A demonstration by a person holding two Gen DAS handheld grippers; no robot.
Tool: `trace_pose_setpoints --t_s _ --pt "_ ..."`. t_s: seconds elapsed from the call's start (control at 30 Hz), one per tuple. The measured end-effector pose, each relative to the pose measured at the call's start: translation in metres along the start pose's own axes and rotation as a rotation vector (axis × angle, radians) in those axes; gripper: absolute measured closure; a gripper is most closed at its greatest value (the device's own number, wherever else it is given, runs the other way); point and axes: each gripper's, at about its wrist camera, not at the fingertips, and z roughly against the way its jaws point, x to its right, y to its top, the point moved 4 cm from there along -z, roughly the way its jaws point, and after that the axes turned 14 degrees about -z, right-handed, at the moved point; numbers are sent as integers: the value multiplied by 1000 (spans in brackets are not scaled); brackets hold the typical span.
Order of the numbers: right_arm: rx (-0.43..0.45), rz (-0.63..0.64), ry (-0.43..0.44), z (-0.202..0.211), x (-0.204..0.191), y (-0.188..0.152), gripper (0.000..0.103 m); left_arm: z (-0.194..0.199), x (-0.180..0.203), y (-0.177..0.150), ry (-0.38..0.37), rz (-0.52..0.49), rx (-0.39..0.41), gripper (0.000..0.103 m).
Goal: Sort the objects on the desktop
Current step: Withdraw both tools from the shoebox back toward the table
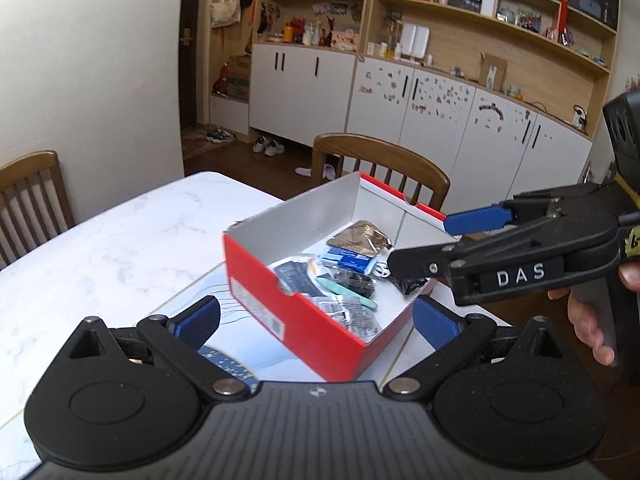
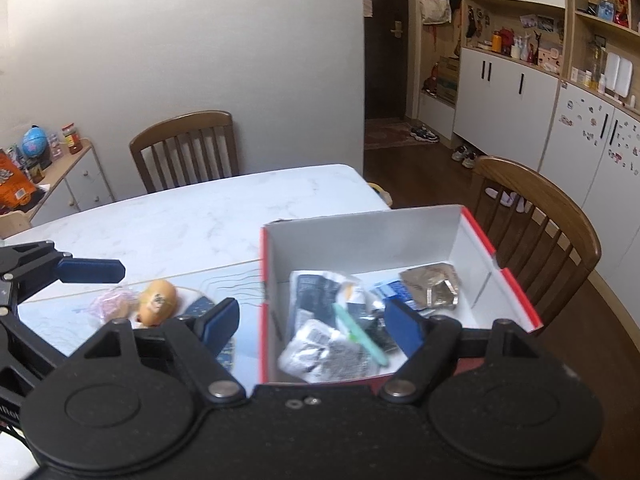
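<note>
L tongs (image 1: 316, 322) wide open, empty | R tongs (image 2: 312, 326) same | red box (image 1: 296, 320) white inside, packets piled

White marble-look table (image 2: 192, 216) is flanked by wooden slat-back chairs (image 2: 188, 148) (image 1: 380, 164). Plain white wall (image 2: 200, 40) is seen behind; dark doorway (image 2: 384, 48) beside it. Dark wood floor (image 1: 248, 160), with shoes (image 1: 268, 146) left by white cabinets (image 1: 300, 88). Cluttered wood shelving (image 1: 500, 16) runs above them. A low sideboard (image 2: 76, 176) with a globe (image 2: 35, 142) is placed at far left.
</note>
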Motion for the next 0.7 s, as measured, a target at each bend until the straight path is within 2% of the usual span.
trace_pose_setpoints --t_s 0.47,0.7 --pt "-7 42 53 0 -70 -21 23 52 -43 -38 151 43 34 0" --pt "-22 63 89 -15 -103 -26 23 71 -72 -64 223 77 29 0"
